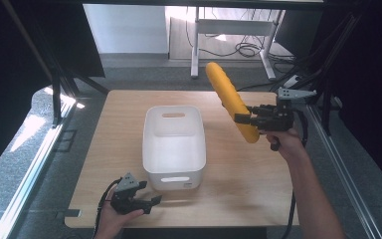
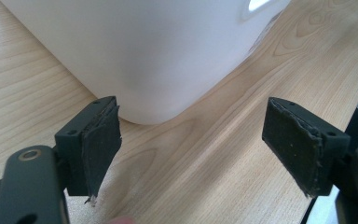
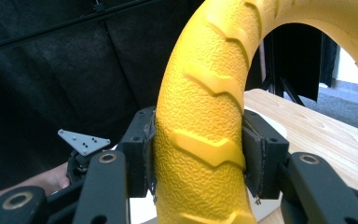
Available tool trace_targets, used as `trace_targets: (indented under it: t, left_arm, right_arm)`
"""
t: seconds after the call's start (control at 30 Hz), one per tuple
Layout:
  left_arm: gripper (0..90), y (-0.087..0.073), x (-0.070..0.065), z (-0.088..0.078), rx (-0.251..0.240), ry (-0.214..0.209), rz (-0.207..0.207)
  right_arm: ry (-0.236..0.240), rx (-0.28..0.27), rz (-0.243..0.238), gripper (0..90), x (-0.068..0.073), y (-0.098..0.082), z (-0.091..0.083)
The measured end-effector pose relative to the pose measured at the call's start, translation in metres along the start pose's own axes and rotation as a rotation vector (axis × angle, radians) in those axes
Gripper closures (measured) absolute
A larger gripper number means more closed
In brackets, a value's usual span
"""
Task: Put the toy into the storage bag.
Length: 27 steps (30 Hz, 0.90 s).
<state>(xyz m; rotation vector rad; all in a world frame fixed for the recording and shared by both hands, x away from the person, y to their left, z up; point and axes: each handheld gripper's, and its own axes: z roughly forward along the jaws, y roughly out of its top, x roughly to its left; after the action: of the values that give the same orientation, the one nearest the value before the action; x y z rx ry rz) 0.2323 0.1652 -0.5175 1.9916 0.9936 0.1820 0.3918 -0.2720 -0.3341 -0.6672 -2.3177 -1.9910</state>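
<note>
A yellow foam ring with a tyre-like tread (image 1: 226, 94) hangs edge-on in the air above the table's right half, to the right of a white bin. My right gripper (image 1: 243, 119) is shut on the ring's lower part. In the right gripper view both pads press on the ring's rim (image 3: 205, 140), which arches up and over to the right. The white plastic bin (image 1: 149, 149) stands in the middle of the wooden table (image 1: 243, 179). My left gripper (image 1: 149, 204) rests near the table's front edge, just left of the bin's near corner (image 2: 158, 56). Its jaws stand open with nothing between them (image 2: 196, 149).
Black frame poles (image 1: 54, 84) rise at both sides of the table. A white desk leg (image 1: 195, 45) and cables (image 1: 246, 50) are on the floor behind it. In the right gripper view, the other hand's gripper with its grey plate (image 3: 84, 141) shows low at the left.
</note>
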Motion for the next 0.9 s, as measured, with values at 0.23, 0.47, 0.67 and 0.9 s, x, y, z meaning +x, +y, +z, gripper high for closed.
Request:
trace_targets:
  t: [0.23,0.47,0.67,0.9]
  left_arm:
    - [19.6,0.000,0.000,0.000,-0.001,0.000,0.000]
    - [19.6,0.000,0.000,0.000,0.000,-0.001,0.002]
    - [19.6,0.000,0.000,0.001,0.001,-0.001,0.006]
    - [19.6,0.000,0.000,0.000,0.001,-0.001,0.005]
  right_arm:
    - [0.011,-0.011,-0.003,52.3,0.003,0.001,0.004]
    - [0.019,-0.018,-0.002,52.2,0.009,0.005,0.007]
    - [0.030,-0.022,-0.009,52.3,0.014,0.008,0.010]
    - [0.042,-0.032,-0.016,52.2,0.022,0.012,0.014]
